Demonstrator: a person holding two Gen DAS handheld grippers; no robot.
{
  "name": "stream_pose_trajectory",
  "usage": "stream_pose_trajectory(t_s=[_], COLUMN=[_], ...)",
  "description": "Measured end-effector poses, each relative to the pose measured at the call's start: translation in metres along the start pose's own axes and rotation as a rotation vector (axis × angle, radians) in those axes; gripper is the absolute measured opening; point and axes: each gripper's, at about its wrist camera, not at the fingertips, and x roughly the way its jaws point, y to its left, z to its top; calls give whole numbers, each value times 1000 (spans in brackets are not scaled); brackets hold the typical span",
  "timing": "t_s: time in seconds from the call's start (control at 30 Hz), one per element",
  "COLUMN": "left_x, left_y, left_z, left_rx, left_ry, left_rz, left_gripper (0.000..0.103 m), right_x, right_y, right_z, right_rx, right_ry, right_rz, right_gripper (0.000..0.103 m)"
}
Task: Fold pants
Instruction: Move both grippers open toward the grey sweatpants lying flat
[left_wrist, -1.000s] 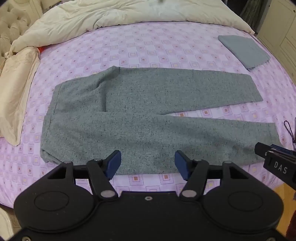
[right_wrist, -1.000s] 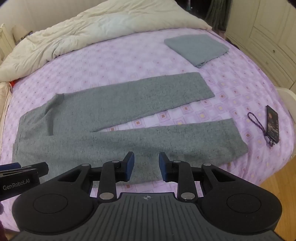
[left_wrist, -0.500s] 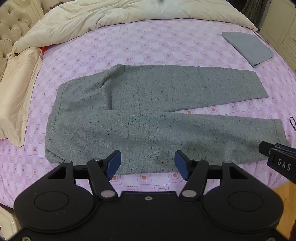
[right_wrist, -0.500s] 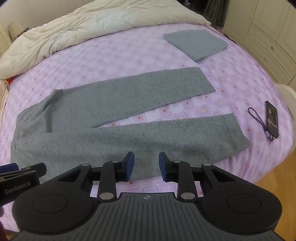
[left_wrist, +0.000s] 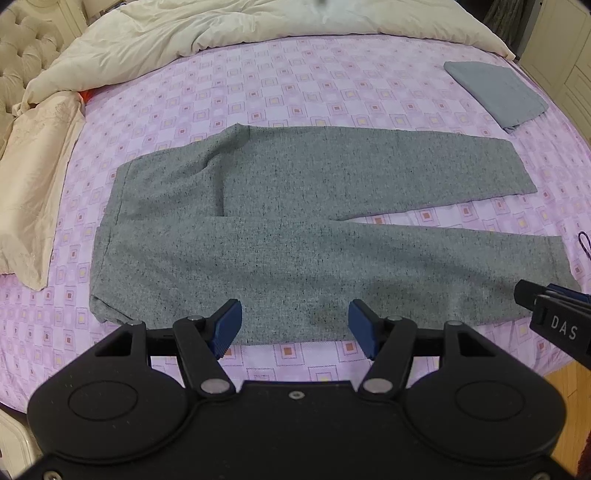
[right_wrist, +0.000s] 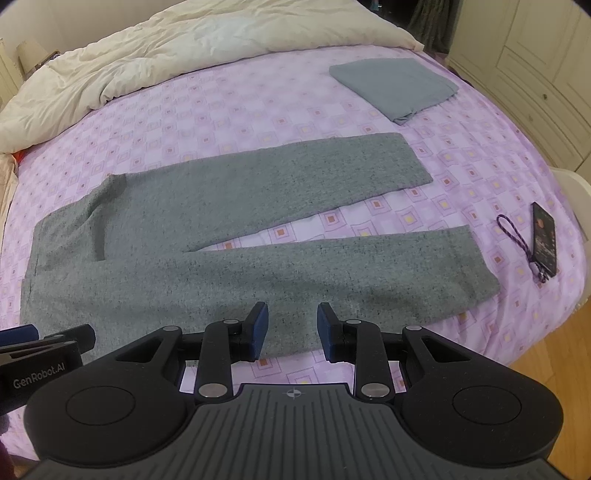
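The near hem of the pants lies hidden behind the left tongs, and likewise behind the right tongs in the other view. In the left view a purple cord is cut by the right edge. The print on the dark phone is too small to read.

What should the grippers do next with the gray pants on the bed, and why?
Probably lower both onto the near leg's edge and pinch it. The pants lie flat with legs spread apart, unfolded. The left gripper and right gripper are both open, holding nothing, poised just at that near edge, so grabbing it could start folding one leg over the other.
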Motion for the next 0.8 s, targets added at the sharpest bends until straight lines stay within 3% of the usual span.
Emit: stream_pose_trajectory(t_s=[0.8], left_x=[11], left_y=[14], left_z=[-1], left_rx=[-21], left_ry=[72], left_rz=[-32], left_gripper=[66], right_x=[2], right_y=[21], right_z=[-1], right_rx=[-54], right_ry=[16], right_rz=[-4], right_gripper=[29])
